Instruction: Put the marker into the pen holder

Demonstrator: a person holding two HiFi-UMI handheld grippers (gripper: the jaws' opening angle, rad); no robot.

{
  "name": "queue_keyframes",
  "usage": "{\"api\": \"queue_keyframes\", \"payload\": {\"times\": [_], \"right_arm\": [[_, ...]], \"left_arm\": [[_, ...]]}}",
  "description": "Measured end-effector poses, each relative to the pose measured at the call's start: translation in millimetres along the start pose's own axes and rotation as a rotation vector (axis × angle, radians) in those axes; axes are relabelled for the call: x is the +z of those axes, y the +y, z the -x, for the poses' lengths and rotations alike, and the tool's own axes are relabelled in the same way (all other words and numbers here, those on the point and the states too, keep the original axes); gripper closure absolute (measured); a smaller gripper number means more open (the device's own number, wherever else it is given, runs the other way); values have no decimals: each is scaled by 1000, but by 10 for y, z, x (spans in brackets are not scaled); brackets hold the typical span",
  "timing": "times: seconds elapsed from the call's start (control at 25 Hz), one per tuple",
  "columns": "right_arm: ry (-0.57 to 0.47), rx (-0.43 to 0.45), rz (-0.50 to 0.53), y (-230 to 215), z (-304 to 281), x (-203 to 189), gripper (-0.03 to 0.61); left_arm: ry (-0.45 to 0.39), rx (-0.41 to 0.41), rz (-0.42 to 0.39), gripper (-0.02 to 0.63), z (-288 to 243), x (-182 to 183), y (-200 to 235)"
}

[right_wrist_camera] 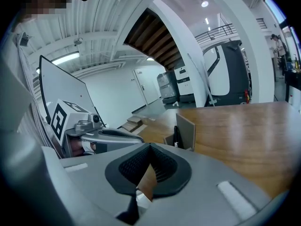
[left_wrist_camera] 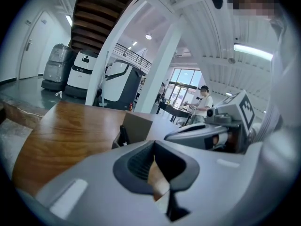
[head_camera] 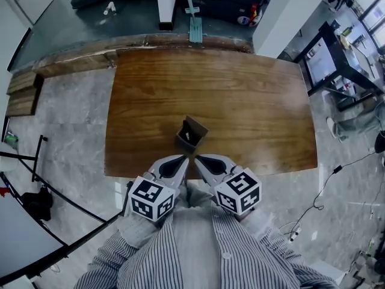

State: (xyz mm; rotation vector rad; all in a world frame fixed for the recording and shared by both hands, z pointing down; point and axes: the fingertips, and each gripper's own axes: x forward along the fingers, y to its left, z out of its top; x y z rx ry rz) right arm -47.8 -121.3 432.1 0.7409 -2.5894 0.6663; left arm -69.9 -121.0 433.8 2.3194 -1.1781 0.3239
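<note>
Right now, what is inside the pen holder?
A dark marker stands inside the pen holder, upper part showing. The holder's walls hide its lower end and the bottom.

I see a brown wooden table (head_camera: 240,101) on a pale, glossy stone floor (head_camera: 66,125), with low wooden steps (head_camera: 21,92) off its left end and a black desk (head_camera: 337,59) to its right. Beyond it stand a white pillar (left_wrist_camera: 162,65) and bright windows (left_wrist_camera: 181,86). A dark staircase (left_wrist_camera: 94,8) runs overhead beside a lit ceiling strip (left_wrist_camera: 251,51).
</note>
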Motion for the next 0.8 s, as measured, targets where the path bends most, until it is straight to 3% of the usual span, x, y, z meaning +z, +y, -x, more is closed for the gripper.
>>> {"api": "queue_keyframes", "payload": {"times": [0.8], "right_arm": [[-1,-11,3,19,12,3,578]], "left_arm": [[17,-40,-30,606,5,14,-67]]}}
